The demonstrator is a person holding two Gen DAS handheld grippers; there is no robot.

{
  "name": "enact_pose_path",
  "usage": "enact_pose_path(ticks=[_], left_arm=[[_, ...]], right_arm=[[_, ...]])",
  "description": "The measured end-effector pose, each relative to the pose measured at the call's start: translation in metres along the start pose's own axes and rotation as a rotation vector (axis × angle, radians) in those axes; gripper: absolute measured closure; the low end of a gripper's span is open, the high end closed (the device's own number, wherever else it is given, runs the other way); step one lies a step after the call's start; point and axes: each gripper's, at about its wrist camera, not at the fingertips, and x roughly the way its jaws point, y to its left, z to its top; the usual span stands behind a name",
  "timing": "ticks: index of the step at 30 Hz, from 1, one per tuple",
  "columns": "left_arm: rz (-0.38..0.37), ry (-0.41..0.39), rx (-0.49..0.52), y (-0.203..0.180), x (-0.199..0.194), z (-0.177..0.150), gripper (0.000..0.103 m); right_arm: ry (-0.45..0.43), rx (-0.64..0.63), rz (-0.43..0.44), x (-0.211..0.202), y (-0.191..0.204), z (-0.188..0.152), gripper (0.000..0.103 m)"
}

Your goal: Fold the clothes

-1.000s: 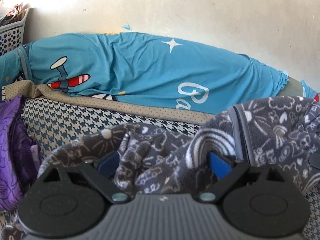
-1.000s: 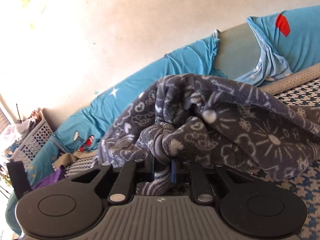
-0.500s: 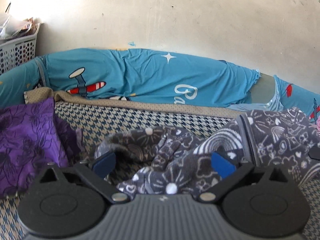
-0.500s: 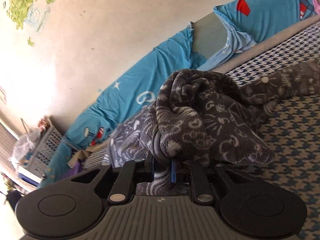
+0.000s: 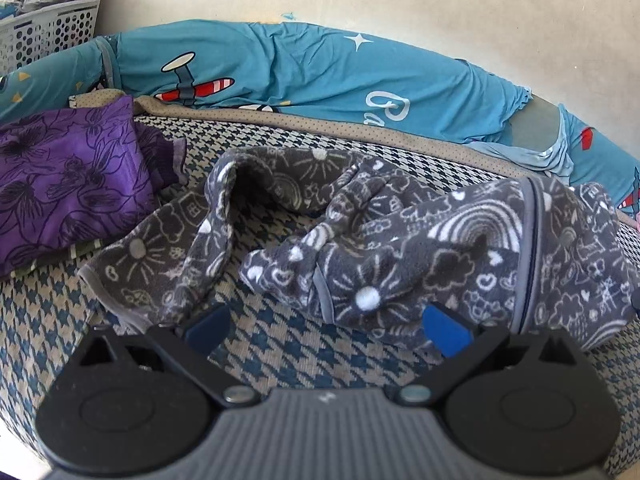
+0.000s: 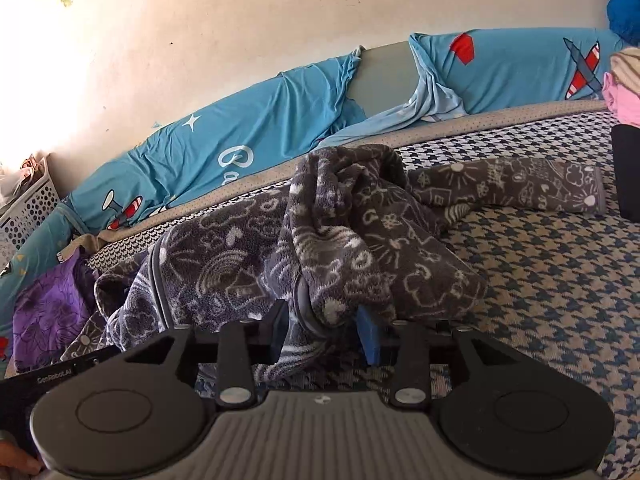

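On the houndstooth mattress (image 5: 280,344), near its front edge, my left gripper (image 5: 326,326) sits with its jaws spread wide and nothing between them; only bare weave shows in the gap. One blue pad (image 5: 446,330) touches the underside of the grey fleece garment (image 5: 420,256), and the other just meets the cuff of its nearer sleeve (image 5: 160,264).

My right gripper (image 6: 324,330) has its jaws partly apart, with a bunched fold of the same grey fleece garment (image 6: 360,240) lying between them. I cannot tell whether the pads press it or merely flank it.

I count one grey fleece piece, crumpled, with two sleeves showing. From the right wrist view one sleeve (image 6: 520,190) stretches flat toward the mattress's right side, its cuff at the far end. From the left wrist view the other sleeve curls toward the left side. So the garment's long axis runs roughly side to side across the mattress, parallel to the back edge, with the body heaped in the middle.

One purple floral garment (image 5: 68,176) lies folded at the left side. Two blue printed cushions (image 6: 248,136) line the back edge against the wall (image 6: 240,20). One white perforated basket (image 5: 48,28) stands at the back left corner.
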Motion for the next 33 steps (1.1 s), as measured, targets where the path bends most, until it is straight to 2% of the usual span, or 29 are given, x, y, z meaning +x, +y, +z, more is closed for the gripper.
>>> enact_pose_path(ticks=[5, 7, 15, 25, 27, 29, 31, 33], left_arm=[[-0.012, 0.022, -0.016, -0.002, 0.006, -0.004, 0.000], [-0.024, 0.027, -0.006, -0.005, 0.006, -0.007, 0.000], [-0.131, 0.058, -0.012, -0.010, 0.017, -0.016, 0.000], [-0.241, 0.093, -0.129, -0.002, 0.055, -0.018, 0.000], [-0.248, 0.085, -0.136, -0.003, 0.062, -0.017, 0.000], [-0.258, 0.075, -0.139, -0.004, 0.068, -0.016, 0.001], [-0.274, 0.068, -0.156, -0.004, 0.072, -0.014, 0.004], [-0.293, 0.067, -0.180, -0.003, 0.075, -0.010, 0.013]], right_arm=[[0.059, 0.141, 0.068, 0.007, -0.015, -0.009, 0.062], [0.070, 0.177, 0.065, 0.008, -0.018, -0.012, 0.062], [0.108, 0.165, 0.099, 0.020, -0.013, -0.022, 0.061], [0.109, 0.196, 0.103, 0.054, -0.001, -0.023, 0.061], [0.099, 0.191, 0.101, 0.057, 0.001, -0.023, 0.069], [0.074, 0.150, 0.094, 0.056, 0.007, -0.021, 0.082], [0.045, 0.118, 0.094, 0.053, 0.011, -0.019, 0.084], [0.017, 0.098, 0.100, 0.050, 0.015, -0.016, 0.086]])
